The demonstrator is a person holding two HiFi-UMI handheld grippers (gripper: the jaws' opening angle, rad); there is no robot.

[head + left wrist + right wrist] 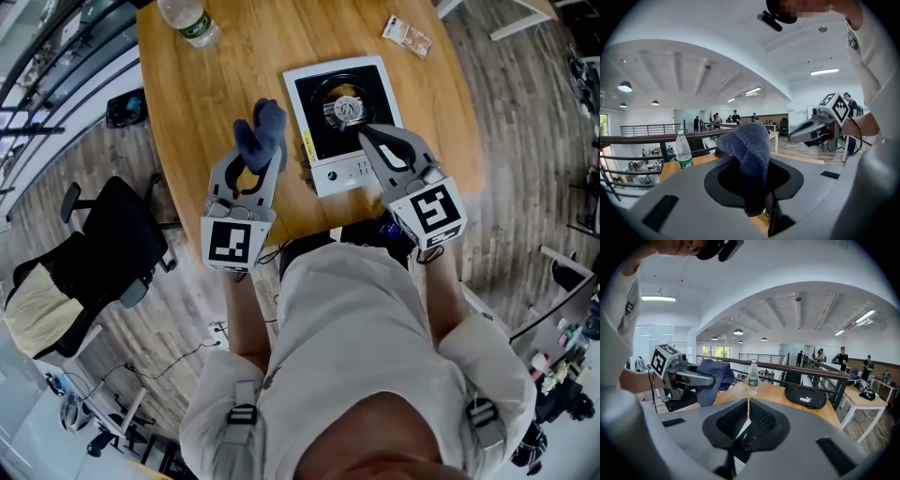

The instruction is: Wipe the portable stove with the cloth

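The portable stove, white with a black top and a round burner, lies on the wooden table just in front of me. My left gripper is raised to the stove's left and is shut on a dark blue cloth. In the left gripper view the cloth bulges up between the jaws and drapes down. My right gripper hovers over the stove's near right part, jaws shut together with nothing in them. In the right gripper view the right gripper shows its fingertips meeting.
A water bottle stands at the table's far left, and a small packet lies far right. A black pouch rests on the table. A black office chair stands on the floor to the left. Railings and other desks lie beyond.
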